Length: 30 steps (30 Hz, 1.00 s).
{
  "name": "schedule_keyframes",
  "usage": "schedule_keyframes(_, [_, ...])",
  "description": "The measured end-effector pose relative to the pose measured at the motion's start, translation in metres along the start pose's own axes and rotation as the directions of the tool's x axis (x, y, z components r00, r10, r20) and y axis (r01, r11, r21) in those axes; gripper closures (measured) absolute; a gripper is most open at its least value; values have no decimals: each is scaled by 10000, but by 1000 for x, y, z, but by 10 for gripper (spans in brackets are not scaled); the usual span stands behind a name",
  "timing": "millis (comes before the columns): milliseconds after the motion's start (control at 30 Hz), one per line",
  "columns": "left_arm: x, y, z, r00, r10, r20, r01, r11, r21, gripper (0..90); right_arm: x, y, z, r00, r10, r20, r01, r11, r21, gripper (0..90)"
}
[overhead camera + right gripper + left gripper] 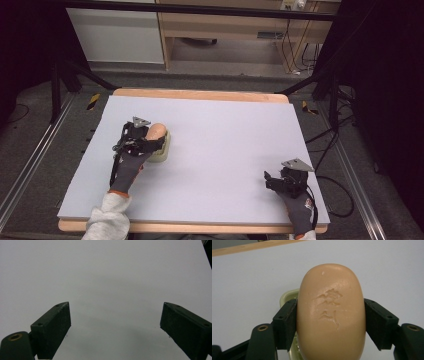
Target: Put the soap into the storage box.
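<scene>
Tan soap bar (331,312) sits pinched between the left hand-held gripper (329,322) jaws, just above the pale green soap dish (287,296). Well right of the dish, the right hand-held gripper (115,327) rests spread over the bare white surface (105,270).

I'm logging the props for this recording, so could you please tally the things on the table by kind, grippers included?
Soap: 1, tan, held in the left gripper
Soap dish: 1, pale green, under the soap
Grippers: 2, with the right gripper open over the bare table
Total: 4
</scene>
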State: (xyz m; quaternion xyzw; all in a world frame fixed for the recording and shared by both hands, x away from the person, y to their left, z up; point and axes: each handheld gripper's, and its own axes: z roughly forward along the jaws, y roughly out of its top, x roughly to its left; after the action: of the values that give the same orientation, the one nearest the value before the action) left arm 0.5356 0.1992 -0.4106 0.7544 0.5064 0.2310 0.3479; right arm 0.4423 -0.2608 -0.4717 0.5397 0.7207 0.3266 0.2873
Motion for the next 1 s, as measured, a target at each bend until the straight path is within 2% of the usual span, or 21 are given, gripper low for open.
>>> schedule_keyframes(500, [6, -7, 22, 9997, -166, -168, 171, 9993, 343, 315, 0, 0, 0, 10000, 21, -65, -21, 10000, -32, 100])
schedule_keyframes(1000, [7, -12, 34, 9993, -219, -313, 240, 9975, 664, 315, 1, 0, 0, 10000, -48, -73, 48, 10000, 19, 100])
